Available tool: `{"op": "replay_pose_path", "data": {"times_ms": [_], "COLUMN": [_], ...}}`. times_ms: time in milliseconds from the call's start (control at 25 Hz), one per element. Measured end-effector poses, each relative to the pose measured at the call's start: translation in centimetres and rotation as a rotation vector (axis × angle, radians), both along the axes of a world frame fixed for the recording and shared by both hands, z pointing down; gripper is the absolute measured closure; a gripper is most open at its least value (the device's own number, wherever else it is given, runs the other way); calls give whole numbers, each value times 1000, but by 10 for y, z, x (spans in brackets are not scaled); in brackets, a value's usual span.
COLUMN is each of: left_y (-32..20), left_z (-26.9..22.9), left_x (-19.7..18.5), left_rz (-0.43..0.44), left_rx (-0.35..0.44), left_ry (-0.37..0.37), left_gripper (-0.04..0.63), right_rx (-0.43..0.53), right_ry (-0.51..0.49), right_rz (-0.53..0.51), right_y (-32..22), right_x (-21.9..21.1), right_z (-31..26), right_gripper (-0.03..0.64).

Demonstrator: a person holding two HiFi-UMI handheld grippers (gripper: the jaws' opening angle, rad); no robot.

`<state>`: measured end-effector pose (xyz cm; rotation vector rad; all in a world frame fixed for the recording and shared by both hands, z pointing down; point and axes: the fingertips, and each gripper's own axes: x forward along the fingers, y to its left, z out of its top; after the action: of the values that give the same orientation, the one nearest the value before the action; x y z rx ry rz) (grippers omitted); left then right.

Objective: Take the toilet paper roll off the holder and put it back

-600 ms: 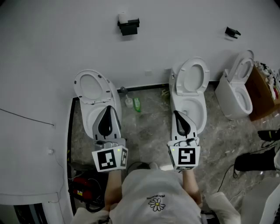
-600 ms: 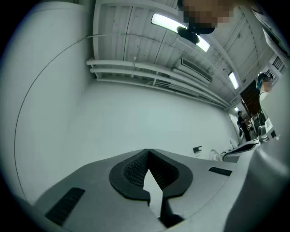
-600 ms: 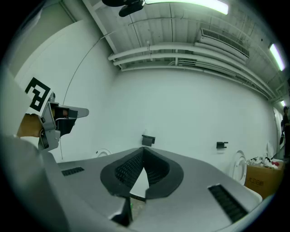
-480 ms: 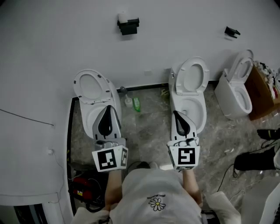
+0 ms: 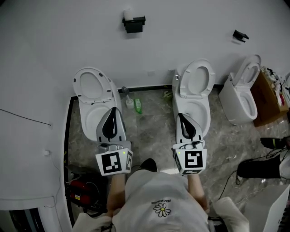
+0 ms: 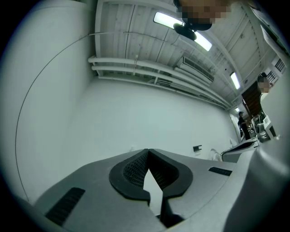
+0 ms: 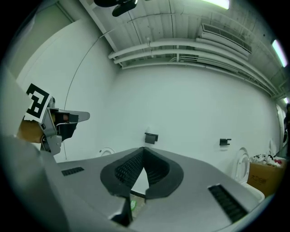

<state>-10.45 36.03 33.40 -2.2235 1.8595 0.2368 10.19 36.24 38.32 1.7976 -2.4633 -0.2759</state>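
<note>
A white toilet paper roll (image 5: 128,13) sits on a black holder (image 5: 134,23) high on the white wall, far ahead of both grippers. The right gripper view shows that holder (image 7: 151,137) small on the wall, just above the jaw tips. My left gripper (image 5: 113,109) is shut and empty, held over the left toilet (image 5: 93,93). Its pads meet at the tips in the left gripper view (image 6: 147,151). My right gripper (image 5: 180,115) is also shut with nothing in it, in front of the middle toilet (image 5: 195,86). Its tips touch in the right gripper view (image 7: 143,148).
A second, empty black holder (image 5: 240,35) is on the wall to the right. A third toilet (image 5: 242,97) and a cardboard box (image 5: 267,97) stand at the right. Two bottles (image 5: 134,104) sit on the marble floor between the toilets. A red device and cables (image 5: 79,188) lie at the lower left.
The head view has shifted a little, so the toilets and wall holder sit slightly further left. Both grippers stay shut in the same pose.
</note>
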Motion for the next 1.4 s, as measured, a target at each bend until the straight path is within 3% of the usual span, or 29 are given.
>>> {"op": "replay_pose_path", "data": {"times_ms": [360,520,720,1040,1400], "left_y": [-10,-24,-54,-134,-250], "left_z": [4,12,6,5,19], "left_x": [-8,-7,4,2,-15], "left_rz": [-18,-14,22,43,43], "left_rx": [-28,-39,-7,-4,-43], "left_ry": [-14,-2,5,9,41], "left_gripper": [578,578,578,578,578], "right_rx": [-8,-60,-50,-21,-32], "right_ry": [5,0,4,-5,51], "right_rz": [2,1,-8,11,2], "right_y": [-11,-20,-45,-111,-247], "right_x": [-2,-1,-2,-3,-21], "right_z": [11,26,24,17,12], "right_gripper": [607,607,607,607,607]}}
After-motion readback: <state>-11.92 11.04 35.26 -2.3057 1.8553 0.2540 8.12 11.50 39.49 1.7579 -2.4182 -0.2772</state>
